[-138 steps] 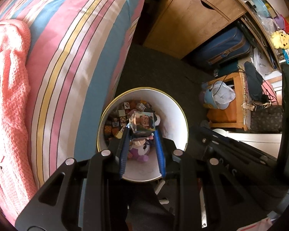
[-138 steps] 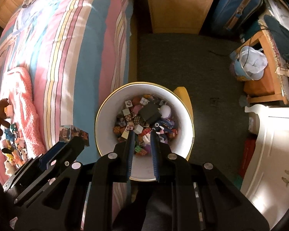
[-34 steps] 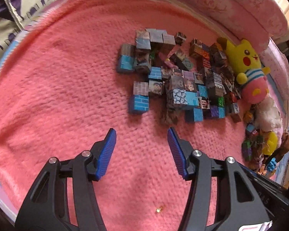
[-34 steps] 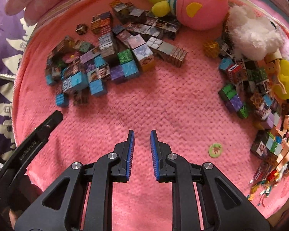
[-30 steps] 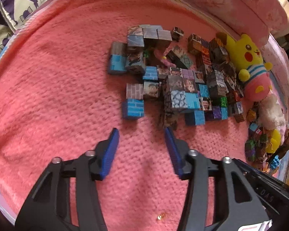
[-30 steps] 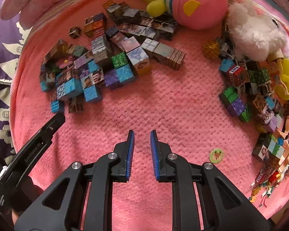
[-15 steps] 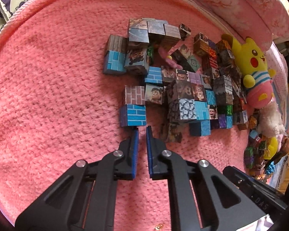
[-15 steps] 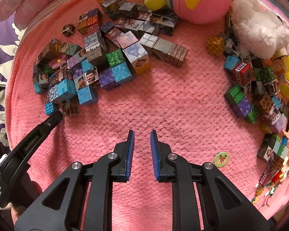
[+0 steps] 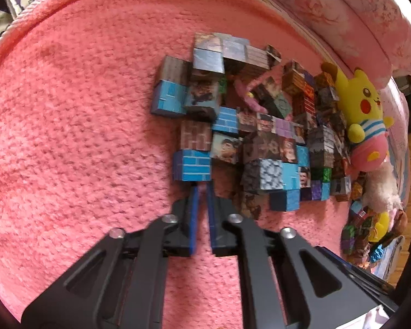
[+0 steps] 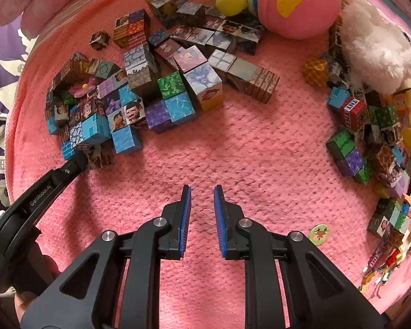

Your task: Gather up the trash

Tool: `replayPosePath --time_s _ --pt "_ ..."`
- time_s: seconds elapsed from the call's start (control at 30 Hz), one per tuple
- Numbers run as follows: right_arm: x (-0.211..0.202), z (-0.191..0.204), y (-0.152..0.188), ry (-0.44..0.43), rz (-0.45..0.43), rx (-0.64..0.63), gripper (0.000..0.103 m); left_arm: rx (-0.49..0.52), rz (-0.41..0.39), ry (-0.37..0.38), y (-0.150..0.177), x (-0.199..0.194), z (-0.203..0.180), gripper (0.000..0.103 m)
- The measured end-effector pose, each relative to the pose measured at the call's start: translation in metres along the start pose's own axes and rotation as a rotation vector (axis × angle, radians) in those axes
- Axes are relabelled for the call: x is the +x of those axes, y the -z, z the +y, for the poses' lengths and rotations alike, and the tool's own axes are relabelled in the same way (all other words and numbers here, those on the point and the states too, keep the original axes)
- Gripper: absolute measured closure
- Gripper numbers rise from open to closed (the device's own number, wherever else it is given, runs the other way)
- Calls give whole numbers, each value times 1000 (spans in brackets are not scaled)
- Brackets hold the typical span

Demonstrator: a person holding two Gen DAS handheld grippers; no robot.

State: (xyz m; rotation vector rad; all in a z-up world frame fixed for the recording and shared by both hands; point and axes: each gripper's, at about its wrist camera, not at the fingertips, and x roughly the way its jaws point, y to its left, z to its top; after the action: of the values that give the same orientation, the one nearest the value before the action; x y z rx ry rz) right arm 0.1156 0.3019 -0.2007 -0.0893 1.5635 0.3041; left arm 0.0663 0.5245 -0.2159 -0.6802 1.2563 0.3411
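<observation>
Many small printed paper cubes (image 9: pixel 260 142) lie in a heap on a pink knitted blanket (image 9: pixel 68 137). My left gripper (image 9: pixel 202 189) is shut, its tips just below a blue brick-pattern cube (image 9: pixel 191 166); I see nothing held between them. In the right wrist view the left gripper (image 10: pixel 78 161) touches the near left edge of the cube heap (image 10: pixel 150 93). My right gripper (image 10: pixel 202 192) hovers over bare blanket (image 10: pixel 233 150), its jaws a narrow gap apart with nothing in it. A second cluster of cubes (image 10: pixel 370 137) lies to its right.
A yellow and pink plush (image 9: pixel 364 115) lies beyond the heap, with a white fluffy toy (image 10: pixel 375 52) beside it. A small round green deer sticker (image 10: pixel 319 234) sits on the blanket near the right gripper. A pink pillow (image 9: pixel 342 8) borders the far side.
Both grippers have left the white bin for the blanket. The left gripper went from open to shut and moved up to the blue brick cube. The right gripper stays the same.
</observation>
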Motion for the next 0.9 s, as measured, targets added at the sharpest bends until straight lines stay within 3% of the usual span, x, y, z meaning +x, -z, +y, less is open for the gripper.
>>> replayPosePath --time_s 0.47,0.63,0.8,0.9 --pt "-3 30 1 -46 -23 -59 86 8 -24 15 12 -16 4 102" --pt "-6 49 -2 -48 -37 -90 86 -7 -20 81 8 -22 10 102" --pt "2 52 -1 -47 -27 -93 86 60 -14 66 2 -19 -6 101" --pt "2 40 -6 -50 -26 -75 86 47 -24 56 -5 -16 -6 93"
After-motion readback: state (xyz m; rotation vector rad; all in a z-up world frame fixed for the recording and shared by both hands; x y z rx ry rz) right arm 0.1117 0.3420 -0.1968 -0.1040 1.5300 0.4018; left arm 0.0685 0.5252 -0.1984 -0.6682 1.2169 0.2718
